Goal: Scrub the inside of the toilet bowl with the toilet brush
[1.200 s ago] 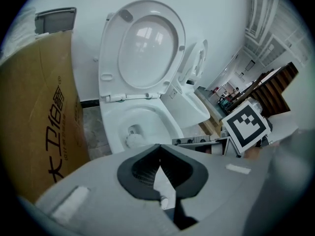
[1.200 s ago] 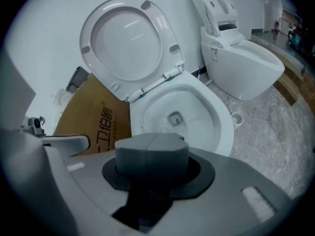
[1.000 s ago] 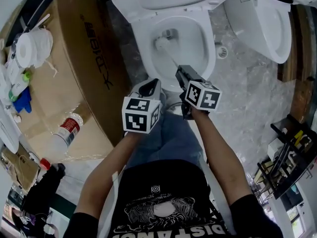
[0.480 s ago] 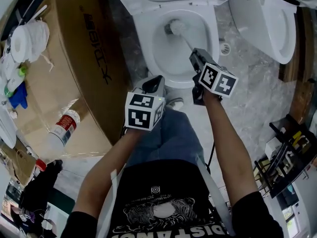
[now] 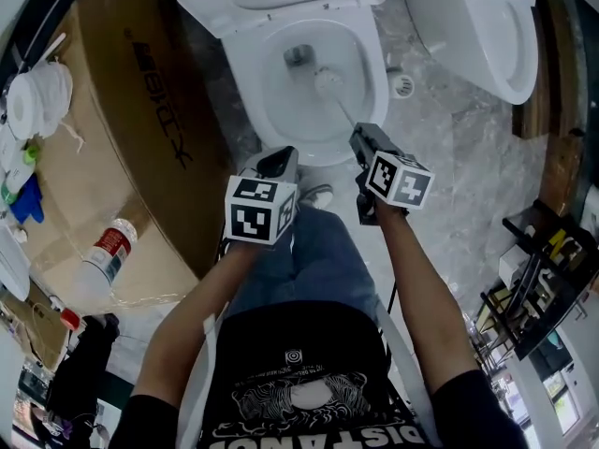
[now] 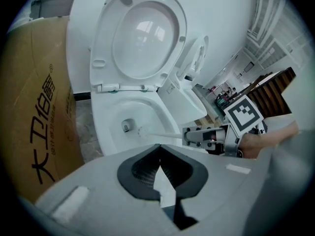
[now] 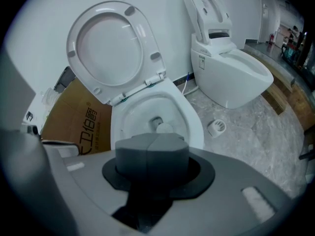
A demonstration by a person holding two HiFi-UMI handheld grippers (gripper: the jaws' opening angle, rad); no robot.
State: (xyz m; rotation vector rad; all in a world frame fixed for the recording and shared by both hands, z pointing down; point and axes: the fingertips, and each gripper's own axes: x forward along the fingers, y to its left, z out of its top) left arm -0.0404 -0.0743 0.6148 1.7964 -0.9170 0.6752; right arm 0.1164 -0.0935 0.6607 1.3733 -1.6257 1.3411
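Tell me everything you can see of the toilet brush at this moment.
The toilet brush is white all over, plastic by its look: a thin straight handle ending in a small rounded head. The handle slants down from the right gripper, whose tongs are shut on its upper end, into the toilet bowl. The head sits low inside the bowl, close beside the drain opening, apparently against the white wall. Whether it is wet cannot be told.
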